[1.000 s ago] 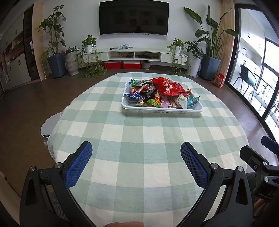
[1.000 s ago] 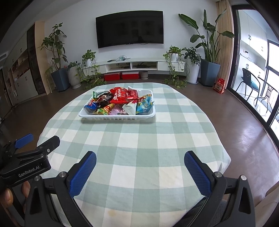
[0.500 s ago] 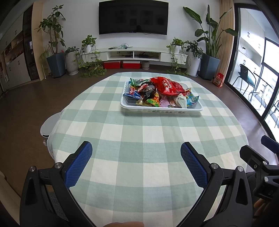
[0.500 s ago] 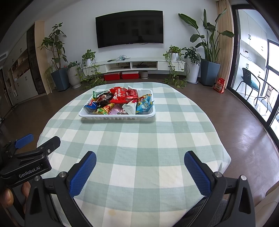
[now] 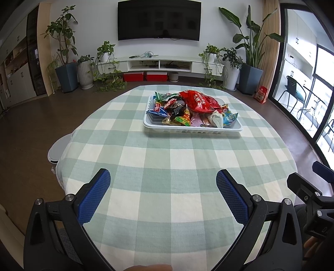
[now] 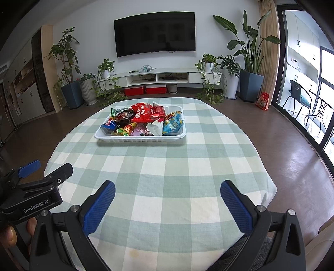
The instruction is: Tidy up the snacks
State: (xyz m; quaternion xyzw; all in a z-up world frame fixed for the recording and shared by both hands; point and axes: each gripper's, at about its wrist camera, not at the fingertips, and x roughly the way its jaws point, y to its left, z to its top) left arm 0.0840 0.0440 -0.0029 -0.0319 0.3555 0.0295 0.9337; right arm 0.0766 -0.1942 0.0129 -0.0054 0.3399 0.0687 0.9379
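A round table under a green-and-white checked cloth [image 5: 167,166] fills the near scene. On the far wall hangs a black flat television [image 5: 159,20] above a long white low cabinet [image 5: 160,63], with two red boxes [image 5: 145,76] below and potted plants [image 5: 64,62] left and right.

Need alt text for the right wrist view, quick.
A white tray heaped with snack packets sits at the far side of a green checked tablecloth. The right gripper, open and empty, hovers over the near edge.
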